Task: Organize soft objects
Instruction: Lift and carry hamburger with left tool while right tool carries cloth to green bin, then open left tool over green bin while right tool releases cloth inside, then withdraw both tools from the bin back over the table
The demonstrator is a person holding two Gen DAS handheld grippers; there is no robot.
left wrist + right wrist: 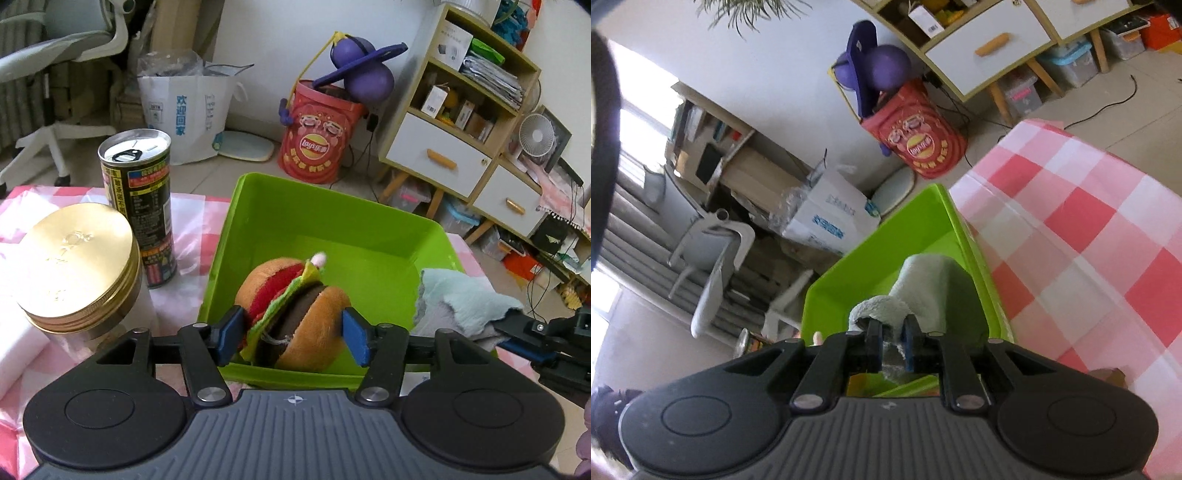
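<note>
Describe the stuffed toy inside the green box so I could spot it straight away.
On the pink checked tablecloth stands a bright green bin, right of a tall black can and a gold-lidded jar. At its near end sits a plush hamburger, between the left gripper's blue pads. Its tan buns, red and green layers and dark patty set it apart from the pale blue-grey cloth beside it.

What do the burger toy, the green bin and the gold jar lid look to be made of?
Burger toy: plush fabric, matte and fuzzy, with frayed felt-like lettuce edges. Green bin: likely moulded plastic, smooth and glossy, with light sheen on its walls. Gold jar lid: apparently metal, satin gold, with embossed top and threaded rim.
</note>
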